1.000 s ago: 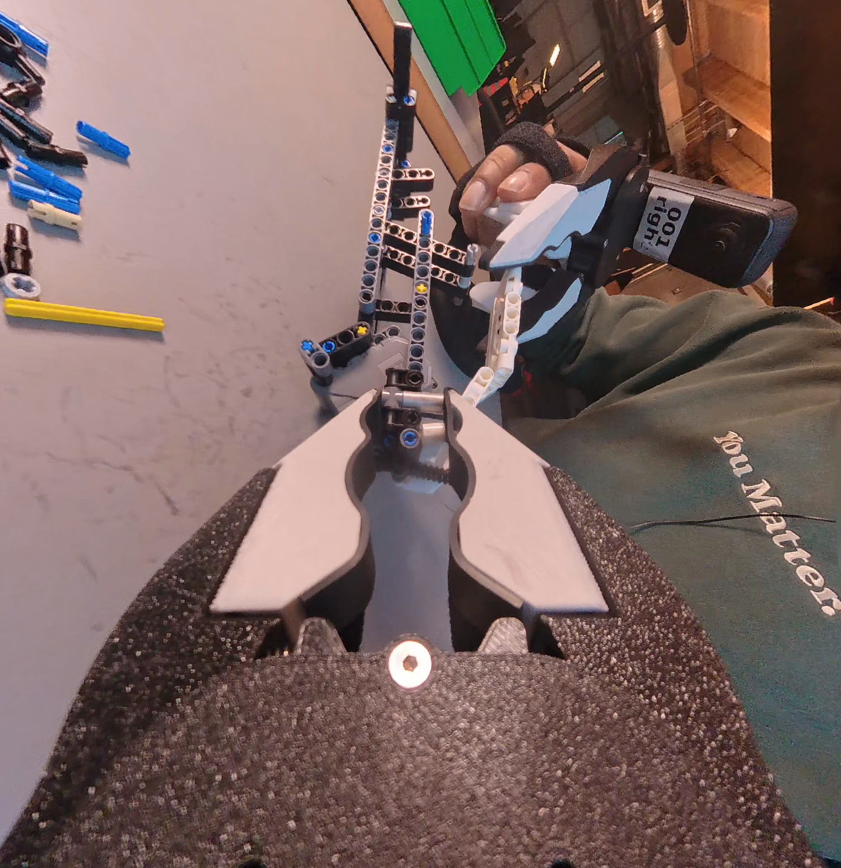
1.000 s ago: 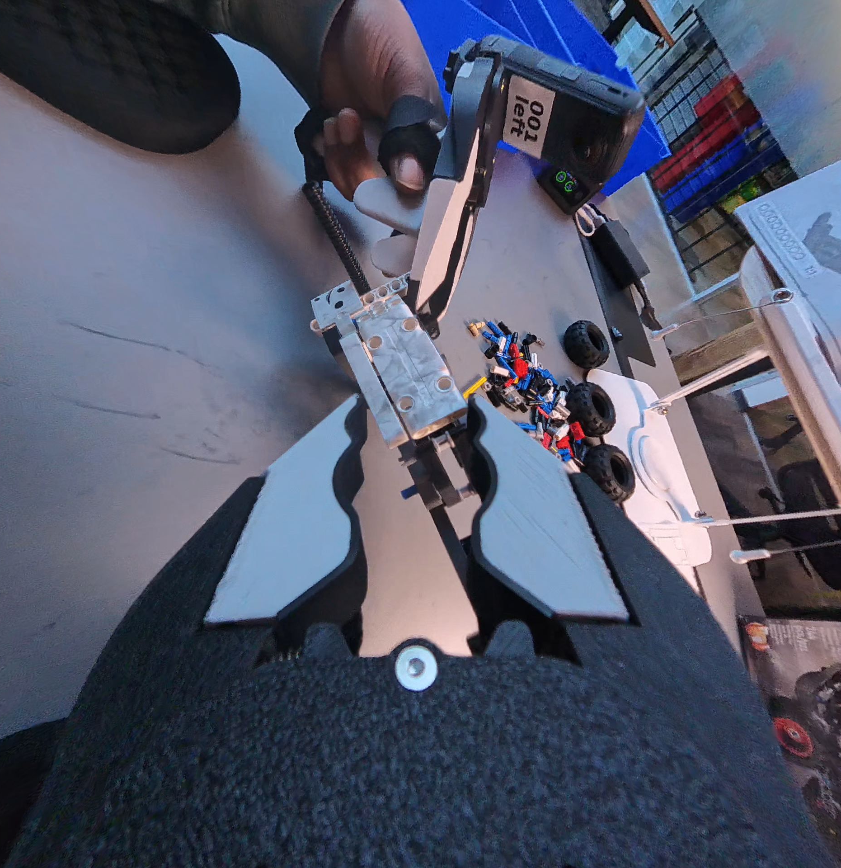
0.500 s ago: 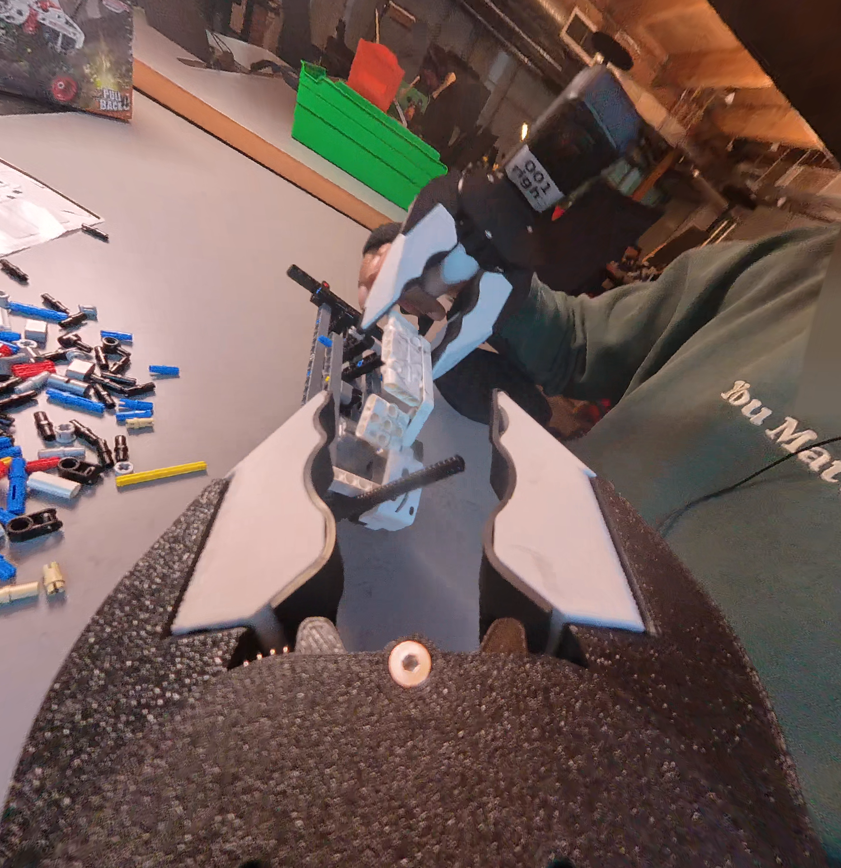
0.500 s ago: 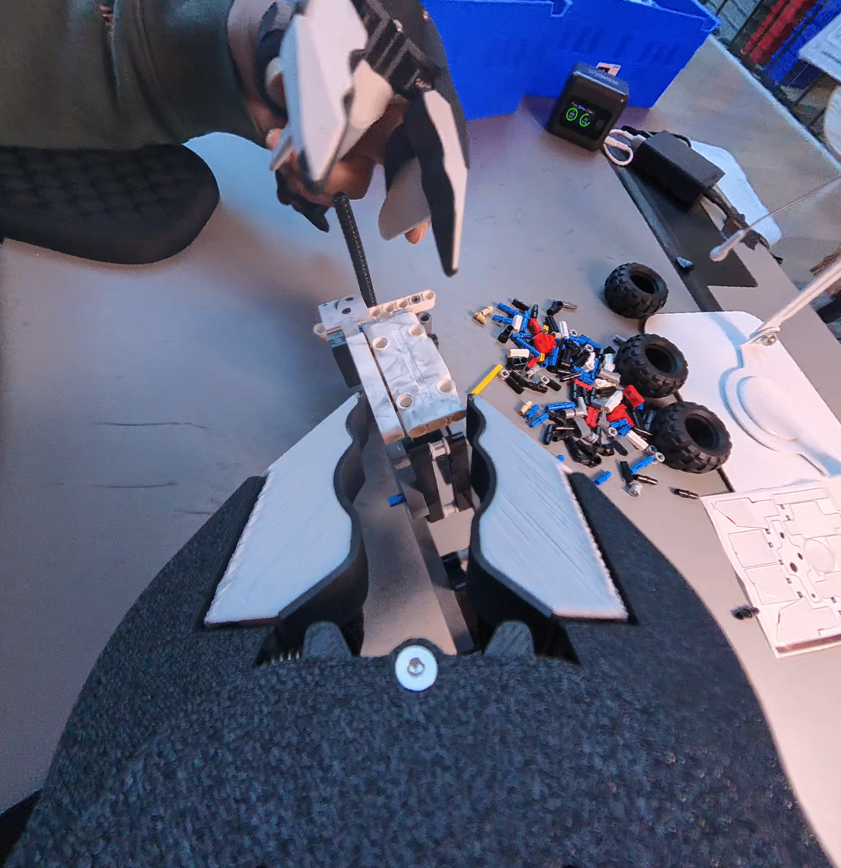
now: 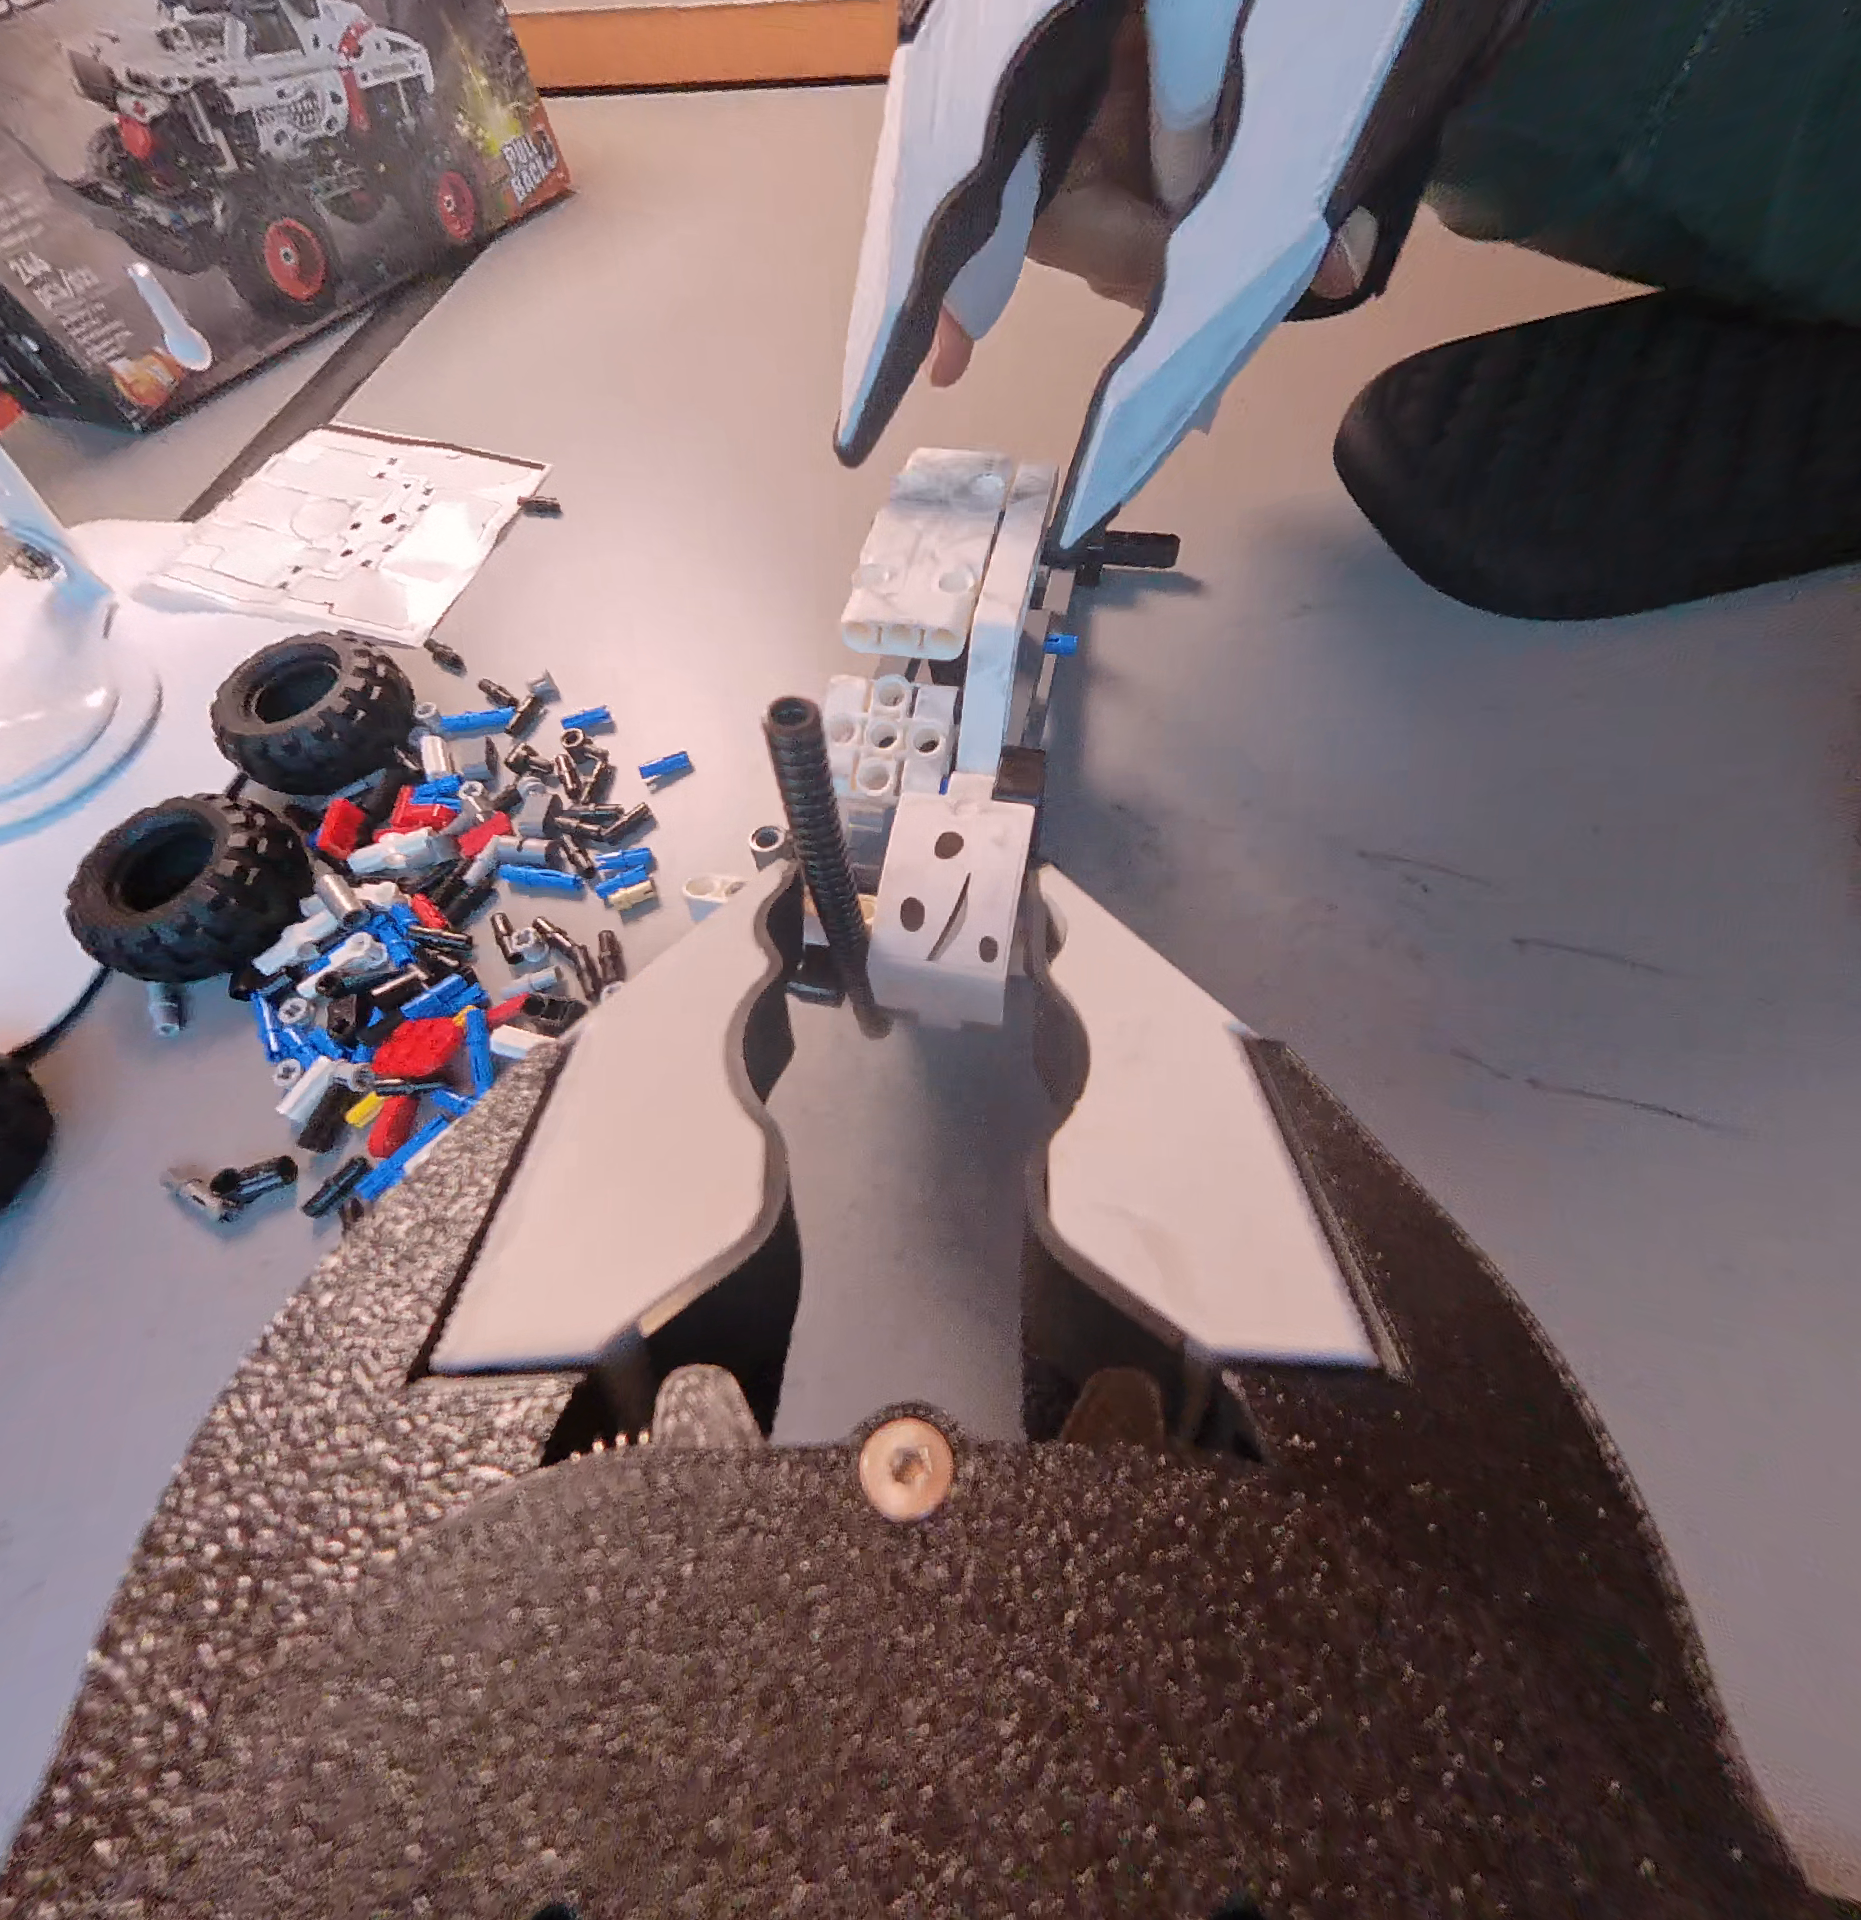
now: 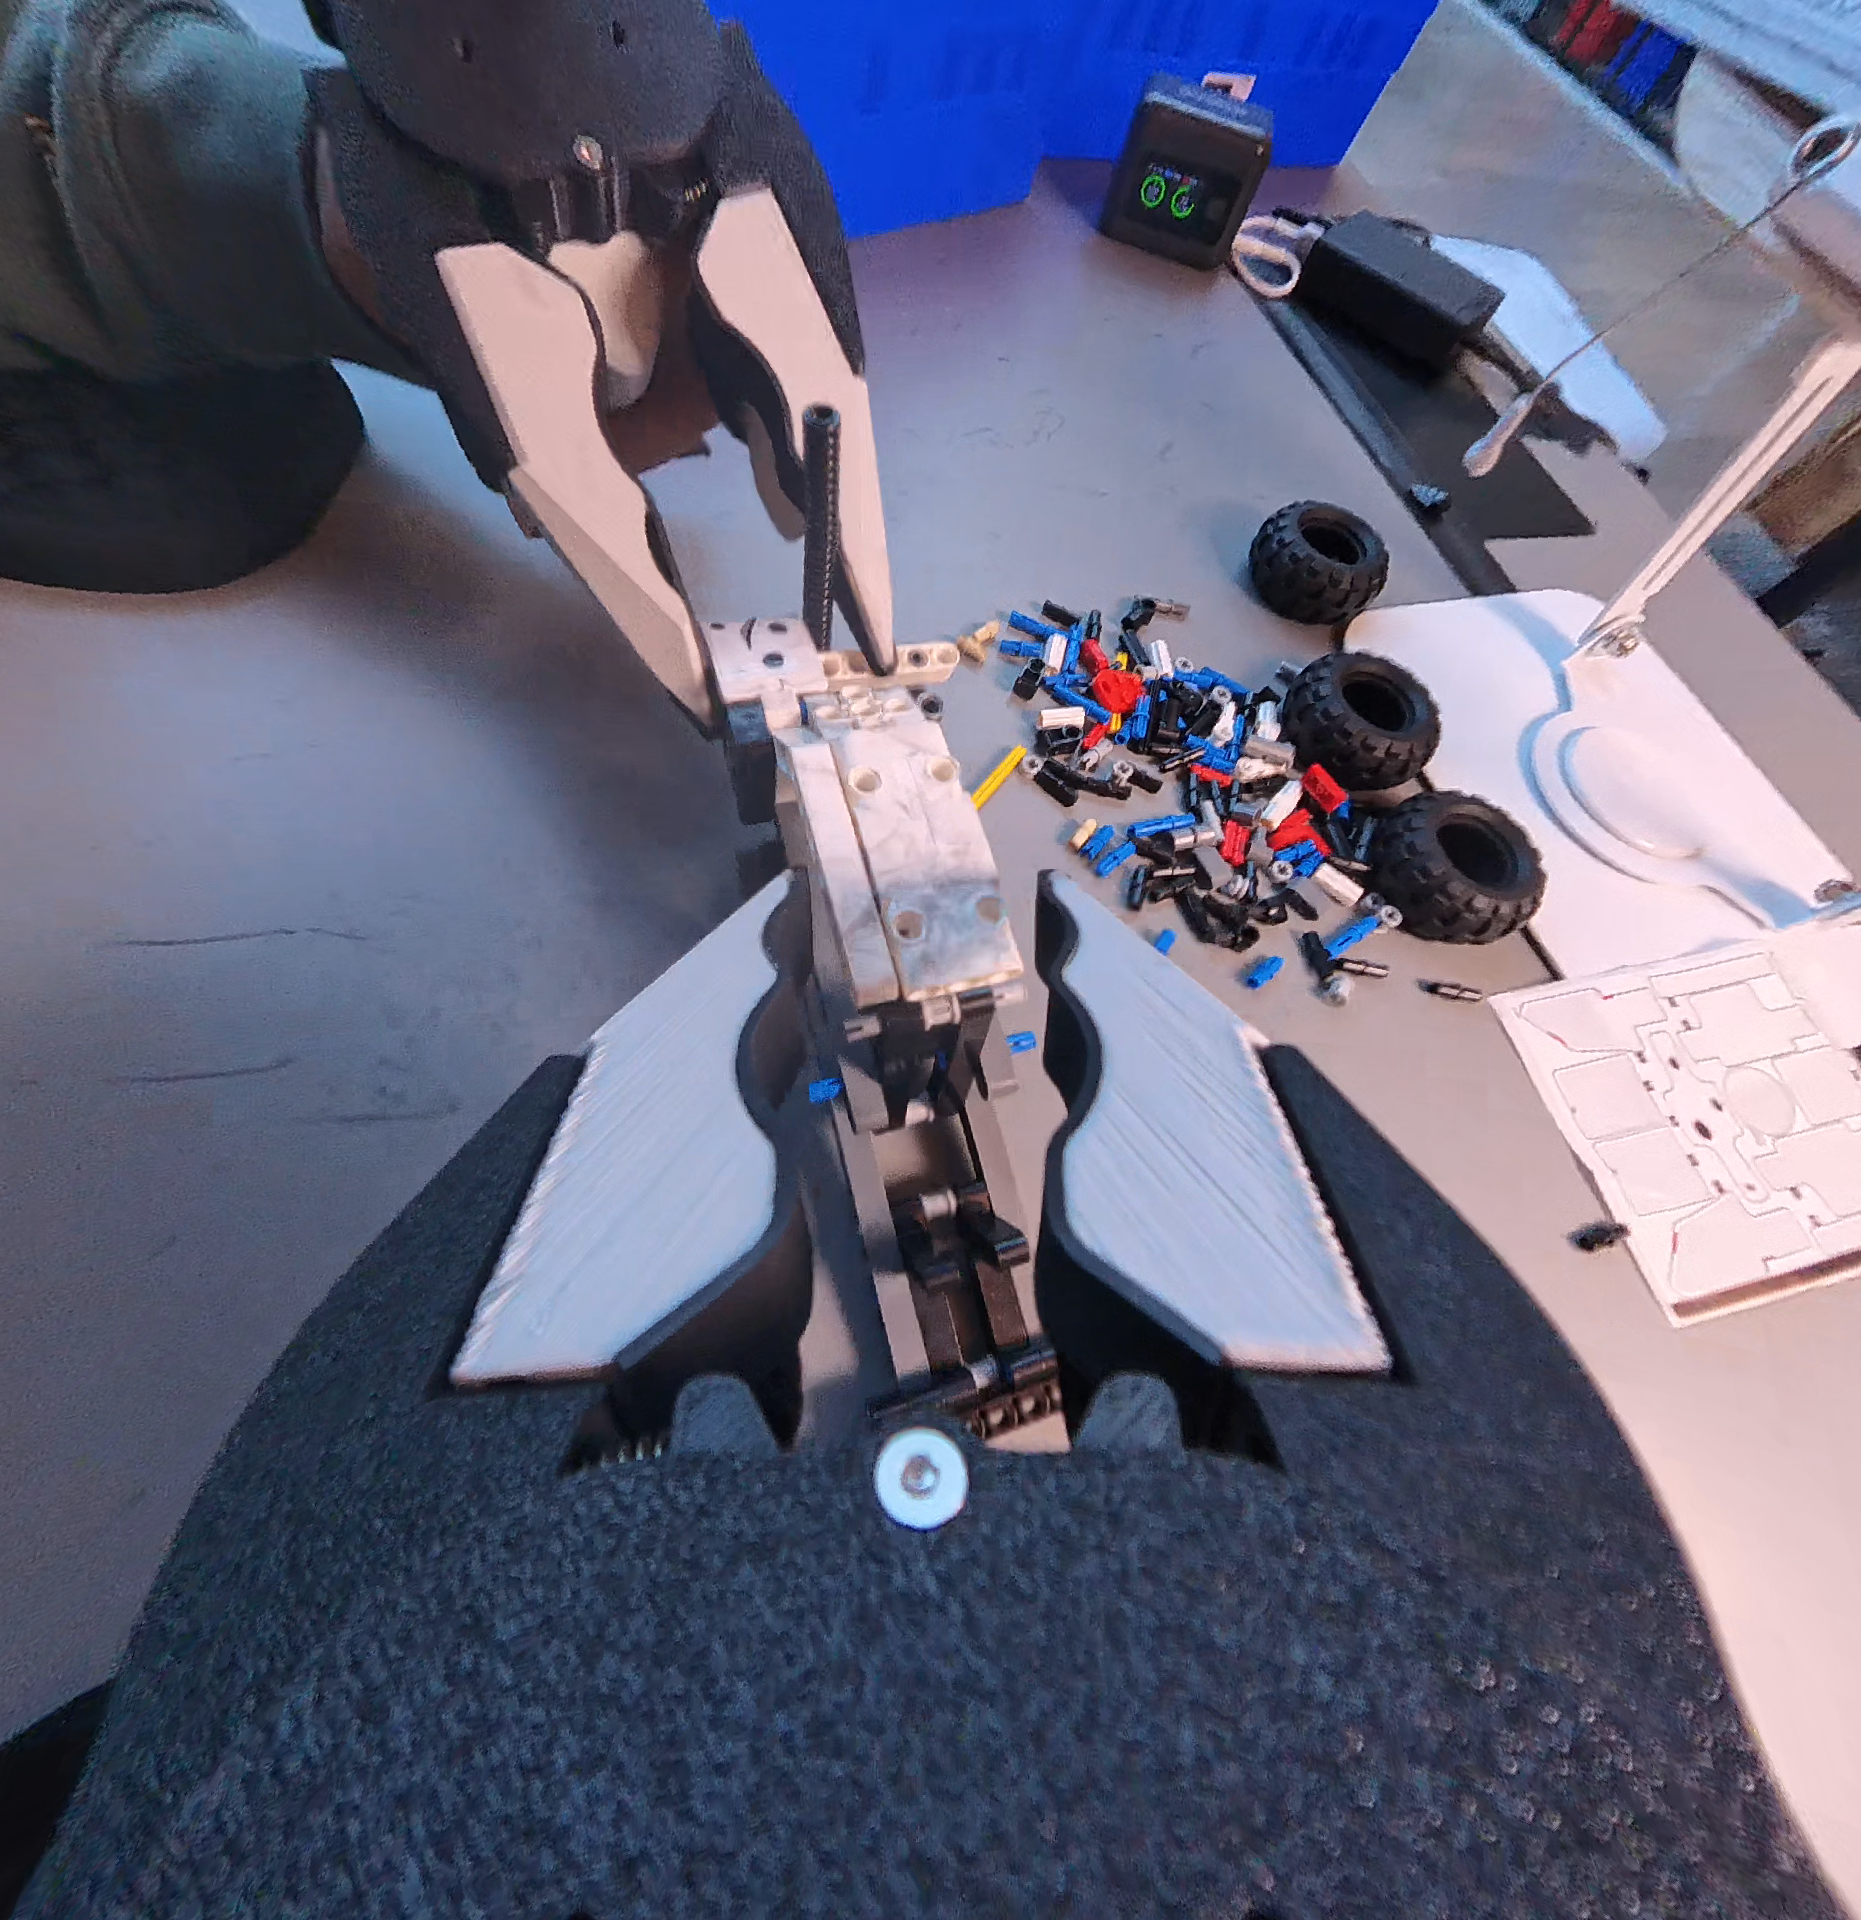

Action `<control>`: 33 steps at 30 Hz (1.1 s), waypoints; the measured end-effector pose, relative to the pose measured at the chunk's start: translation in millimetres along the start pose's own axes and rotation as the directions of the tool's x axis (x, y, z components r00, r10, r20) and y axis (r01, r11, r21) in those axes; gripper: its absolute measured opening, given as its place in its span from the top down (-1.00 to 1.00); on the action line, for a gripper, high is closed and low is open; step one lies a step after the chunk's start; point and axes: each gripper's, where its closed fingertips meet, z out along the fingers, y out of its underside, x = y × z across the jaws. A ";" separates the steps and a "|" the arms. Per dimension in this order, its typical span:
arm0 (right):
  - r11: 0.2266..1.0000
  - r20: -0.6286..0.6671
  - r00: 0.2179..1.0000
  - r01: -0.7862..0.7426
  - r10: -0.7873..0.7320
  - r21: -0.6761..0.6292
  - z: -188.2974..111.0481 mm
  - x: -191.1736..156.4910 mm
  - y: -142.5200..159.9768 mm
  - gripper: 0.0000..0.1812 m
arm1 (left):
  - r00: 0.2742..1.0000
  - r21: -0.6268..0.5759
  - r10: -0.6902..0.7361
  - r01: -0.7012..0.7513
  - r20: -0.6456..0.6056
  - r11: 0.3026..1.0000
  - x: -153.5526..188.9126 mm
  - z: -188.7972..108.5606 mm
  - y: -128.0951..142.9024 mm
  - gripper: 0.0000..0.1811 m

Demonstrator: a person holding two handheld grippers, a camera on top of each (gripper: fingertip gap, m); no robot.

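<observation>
The white-and-black brick model was seen on the grey tabletop, flanked by both tools. The right tool stood released around its near end; the left tool, at 12 o'clock, was spread apart beside the black ribbed tube.

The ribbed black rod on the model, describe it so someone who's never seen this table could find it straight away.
Start at the grey table, where a white and black model lies between the two grippers. At the end near the left gripper, the black rod stands upright from the model, beside that gripper's fingers. It is the only tall, ribbed, thin piece there.
</observation>
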 end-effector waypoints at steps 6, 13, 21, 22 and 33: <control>0.996 0.015 1.000 0.023 -0.022 -0.091 0.1 -15.6 7.0 0.62 | 1.000 0.016 0.003 -0.003 -0.015 1.000 -14.9 -4.8 2.1 0.54; 0.998 0.244 0.969 0.045 -0.034 -0.038 -0.8 -90.0 -10.9 0.78 | 0.990 -0.014 -0.091 0.093 0.108 0.996 -33.3 -4.6 6.5 0.57; 0.917 0.386 0.851 -0.398 0.357 0.029 -3.4 -87.1 -24.7 0.75 | 0.844 0.062 -0.485 0.510 -0.229 0.858 0.4 -36.3 -16.2 0.62; 0.884 0.418 0.808 -0.468 0.416 0.024 -2.9 -90.7 -25.6 0.72 | 0.782 0.050 -0.537 0.580 -0.317 0.813 11.2 -41.6 -20.5 0.62; 0.553 0.535 0.460 -0.833 0.709 -0.017 16.9 -98.9 -29.4 0.64 | 0.455 -0.116 -0.679 0.777 -0.577 0.619 59.1 -28.3 -27.0 0.88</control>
